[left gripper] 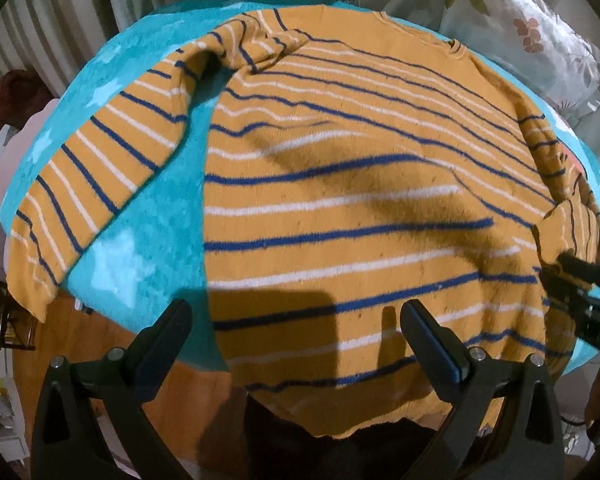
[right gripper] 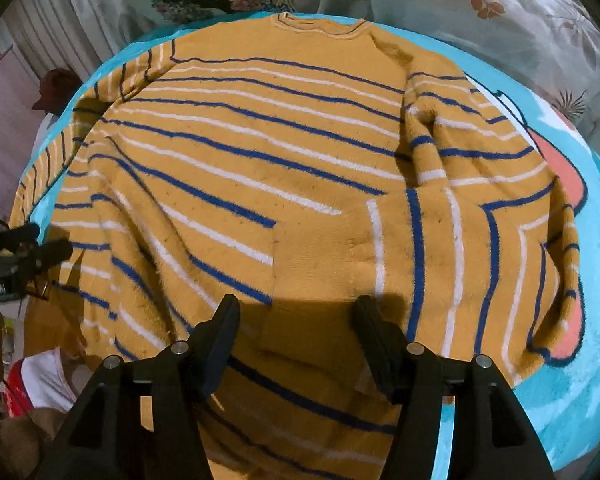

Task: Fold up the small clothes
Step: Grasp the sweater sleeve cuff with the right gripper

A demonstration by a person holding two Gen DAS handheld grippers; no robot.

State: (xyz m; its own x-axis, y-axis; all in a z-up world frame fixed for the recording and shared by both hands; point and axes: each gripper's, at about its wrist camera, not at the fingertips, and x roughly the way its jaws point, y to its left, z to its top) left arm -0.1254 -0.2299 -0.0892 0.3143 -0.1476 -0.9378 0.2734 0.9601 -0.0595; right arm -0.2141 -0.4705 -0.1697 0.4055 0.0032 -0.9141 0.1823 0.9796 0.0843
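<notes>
Warm indoor light comes from behind the cameras, so both wrist views are decently bright in the middle. The left gripper [left gripper: 296, 320] throws a hard, blocky shadow onto the striped sweater [left gripper: 340, 184], and the right gripper [right gripper: 296, 316] does the same on its side. Heavy fisheye bulge bends the stripes, and the corners go black. Edges look soft and a bit smeary; fabric detail at the centre stays fairly sharp. No real glare anywhere.

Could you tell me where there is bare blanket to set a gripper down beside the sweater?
One bare wedge of teal blanket lies between the left sleeve and the sweater body. A wider strip shows beyond the folded right sleeve. The middle is fully covered.
</notes>
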